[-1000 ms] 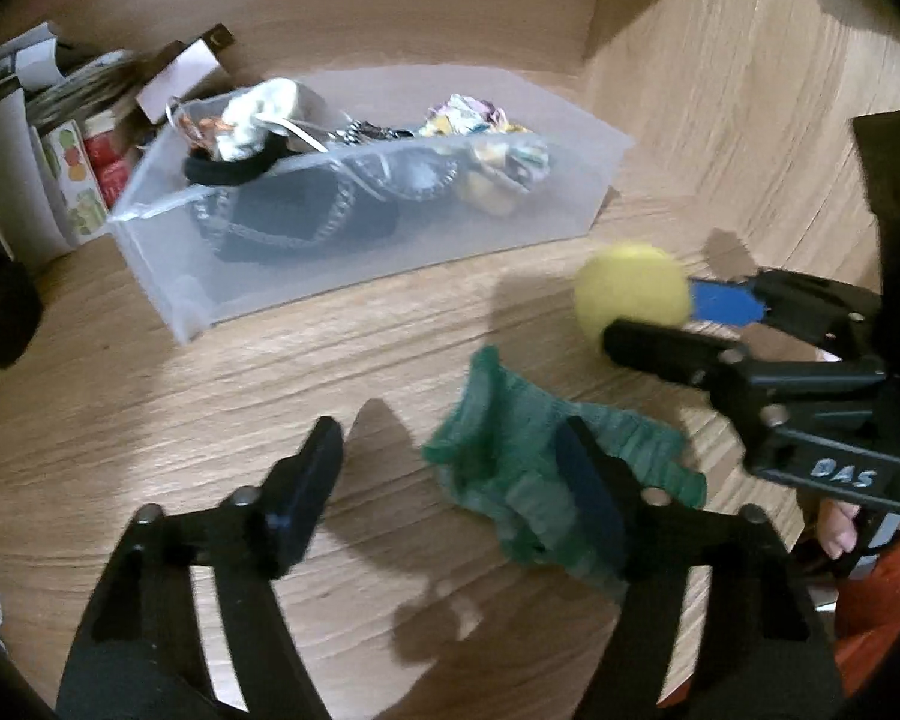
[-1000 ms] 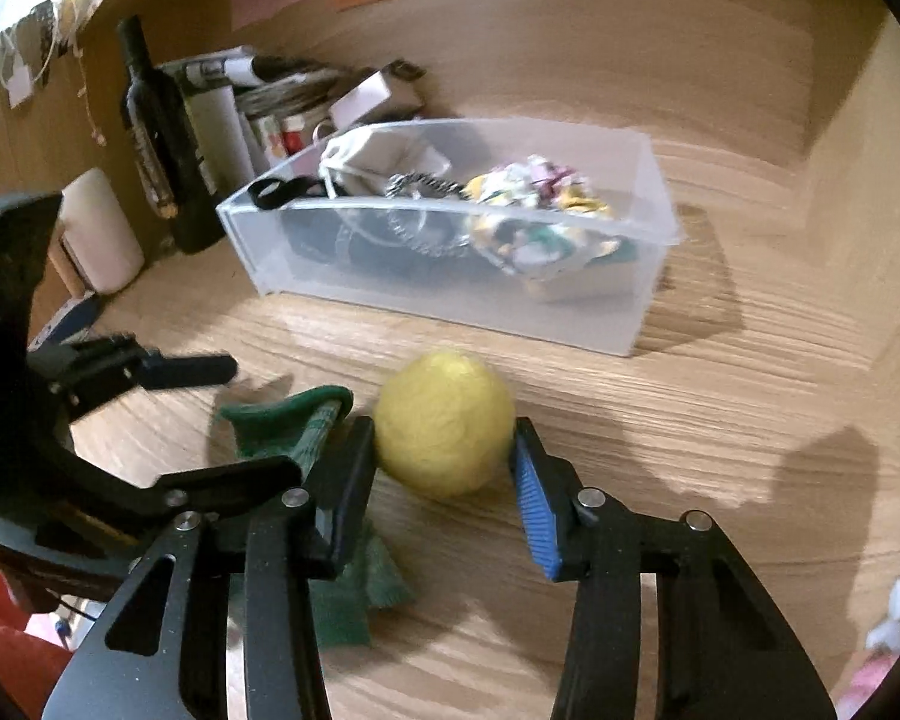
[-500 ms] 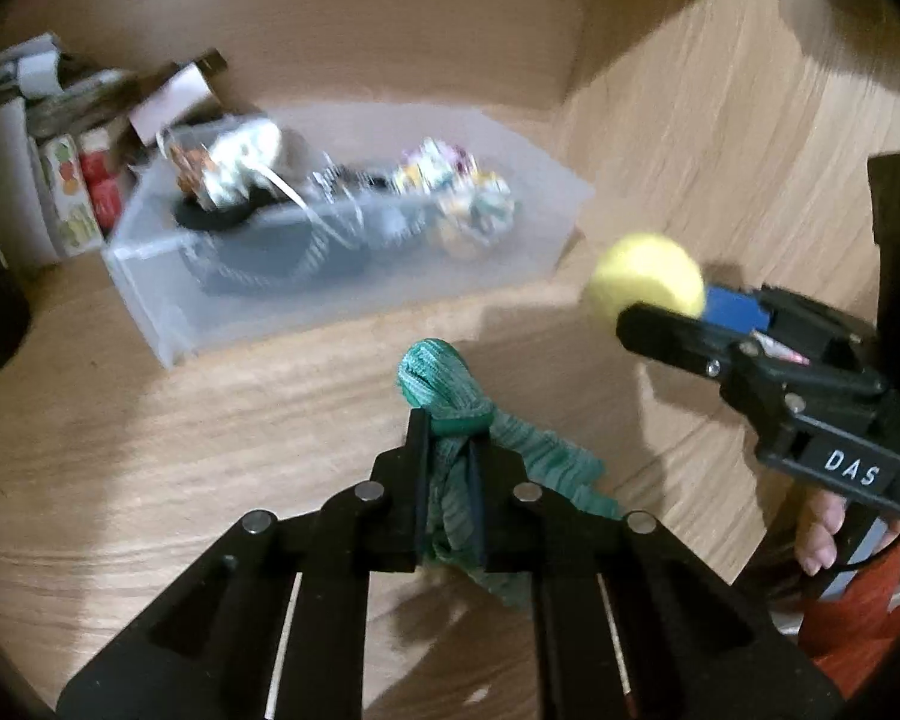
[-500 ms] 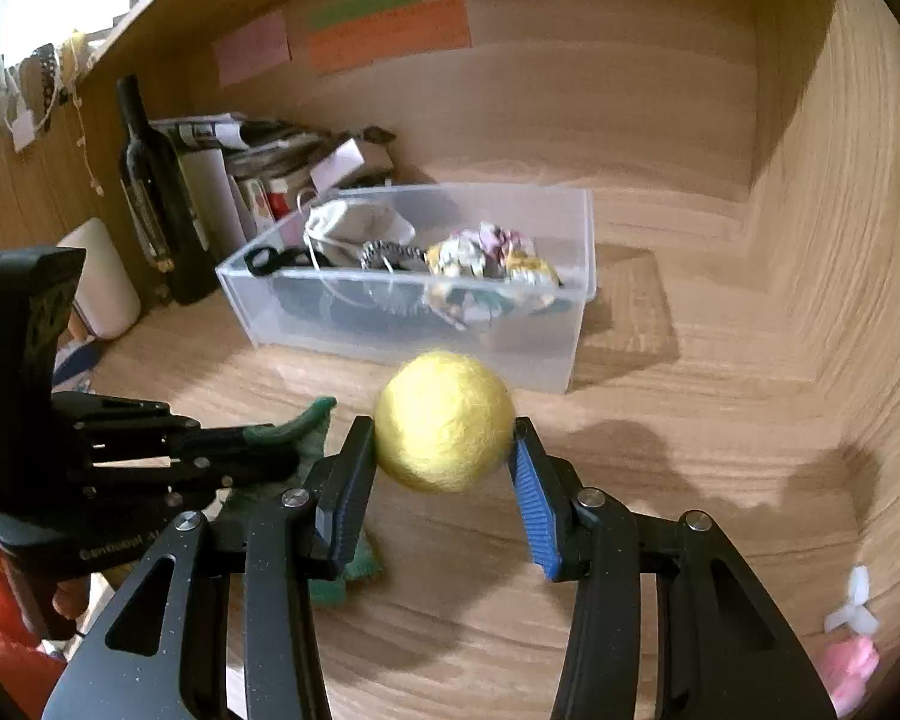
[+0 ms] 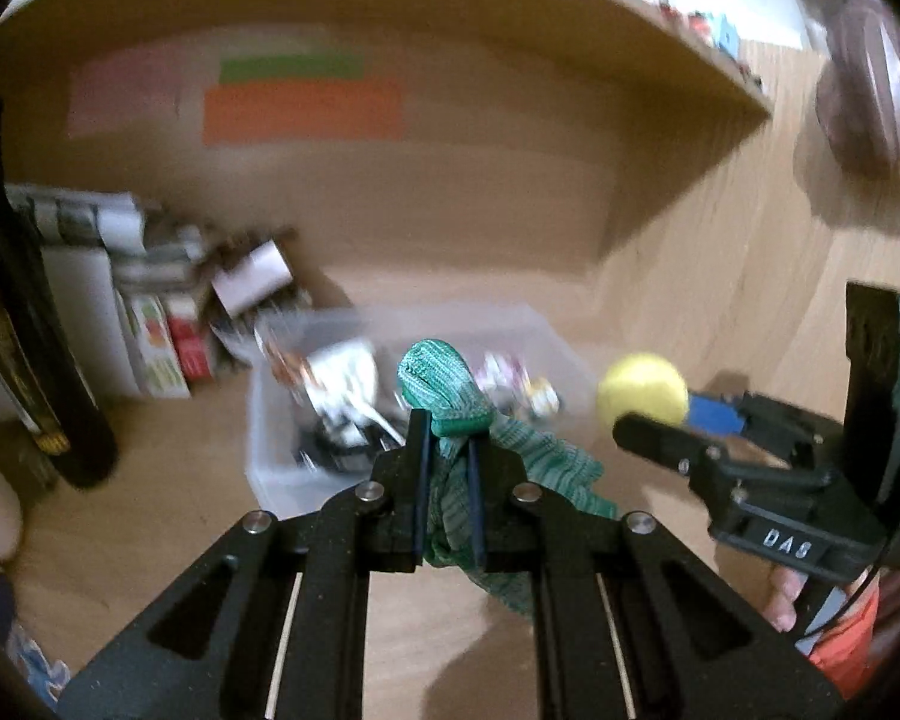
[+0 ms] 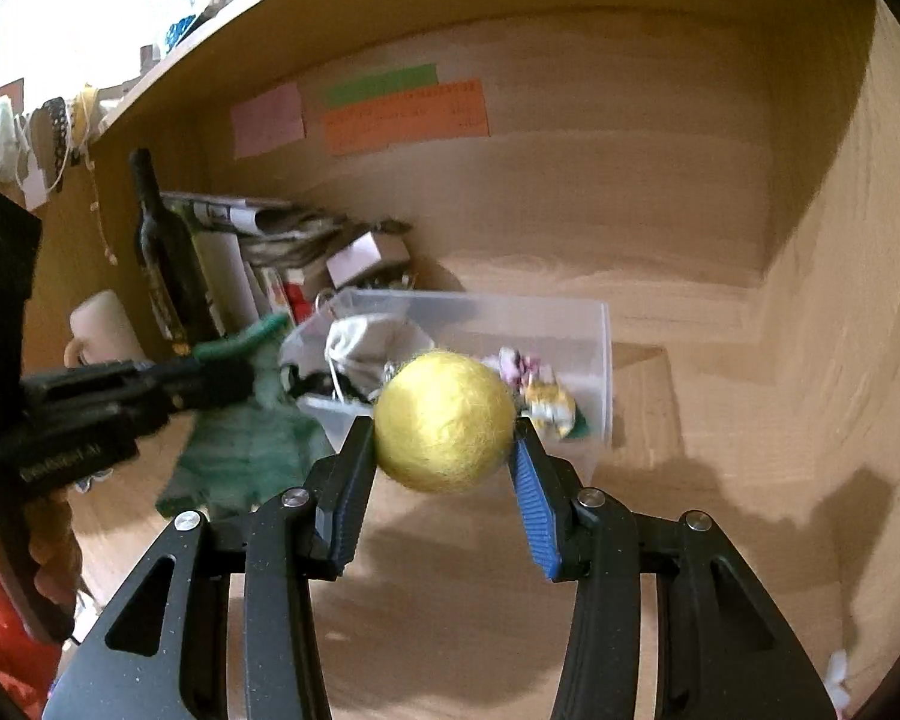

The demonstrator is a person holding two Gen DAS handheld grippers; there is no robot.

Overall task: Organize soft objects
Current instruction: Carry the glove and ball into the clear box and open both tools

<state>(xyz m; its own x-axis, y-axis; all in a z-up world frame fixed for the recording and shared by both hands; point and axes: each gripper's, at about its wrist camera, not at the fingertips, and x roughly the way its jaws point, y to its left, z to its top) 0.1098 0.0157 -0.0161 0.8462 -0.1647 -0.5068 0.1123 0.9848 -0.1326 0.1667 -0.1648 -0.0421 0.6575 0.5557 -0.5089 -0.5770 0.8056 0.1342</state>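
My left gripper [image 5: 448, 427] is shut on a green knitted cloth [image 5: 444, 387] and holds it in the air; the cloth hangs down to the right. In the right wrist view the cloth [image 6: 243, 438] hangs at the left under the left gripper [image 6: 222, 369]. My right gripper [image 6: 444, 432] is shut on a yellow felt ball [image 6: 444, 420], lifted off the desk. The ball [image 5: 642, 390] and right gripper [image 5: 651, 414] also show at the right of the left wrist view. A clear plastic bin [image 6: 594, 360] holding mixed small items stands beyond both grippers on the wooden desk [image 6: 720, 420].
A dark wine bottle [image 6: 165, 258], stacked papers and small boxes [image 6: 282, 240] stand at the back left. A white mug [image 6: 105, 324] is at the left. Coloured sticky notes [image 6: 390, 111] hang on the back wall. A wooden side wall [image 6: 858, 300] rises at the right.
Both grippers have lifted upward with their loads. The green cloth has come off the desk and now hangs from the left gripper. The views tilted up toward the back wall.
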